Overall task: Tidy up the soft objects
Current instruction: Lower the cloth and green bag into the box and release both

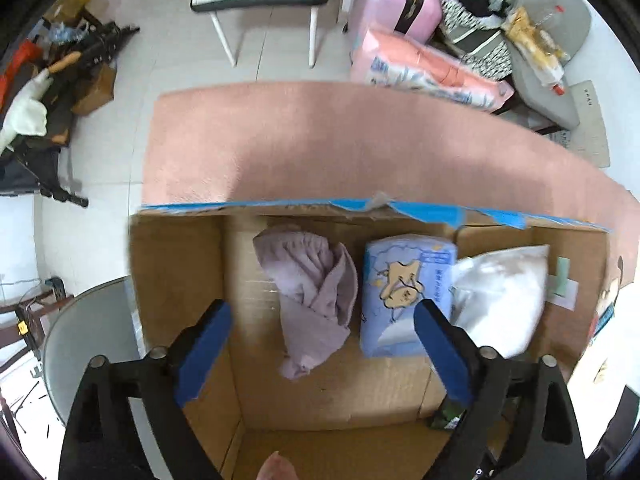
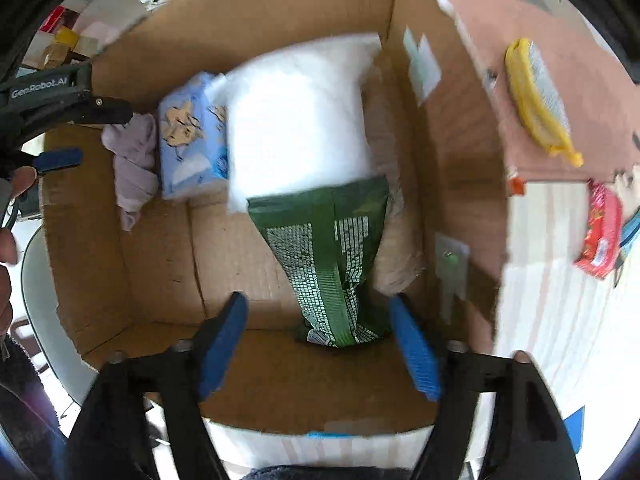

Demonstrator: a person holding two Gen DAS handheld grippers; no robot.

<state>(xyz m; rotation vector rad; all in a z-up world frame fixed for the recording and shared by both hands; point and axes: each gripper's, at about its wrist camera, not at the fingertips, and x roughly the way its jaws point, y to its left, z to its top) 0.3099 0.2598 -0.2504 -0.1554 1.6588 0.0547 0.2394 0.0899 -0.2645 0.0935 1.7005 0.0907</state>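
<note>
below the open right hand-held gripper (image 2: 318,344) — green packet (image 2: 332,260), inside cardboard box (image 2: 160,264).

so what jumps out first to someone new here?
The open cardboard box, with a white pillow filling its middle. A blue tissue pack and a mauve cloth lie beside it, and a green bag sits between the right claw's open jaws.

inside the cardboard box (image 1: 176,280), going left to right in the left wrist view: bunched cloth (image 1: 316,300), tissue pack (image 1: 404,292), pillow (image 1: 500,300). snack bag (image 2: 336,260) sits in front of the pillow, overlapping it.
</note>
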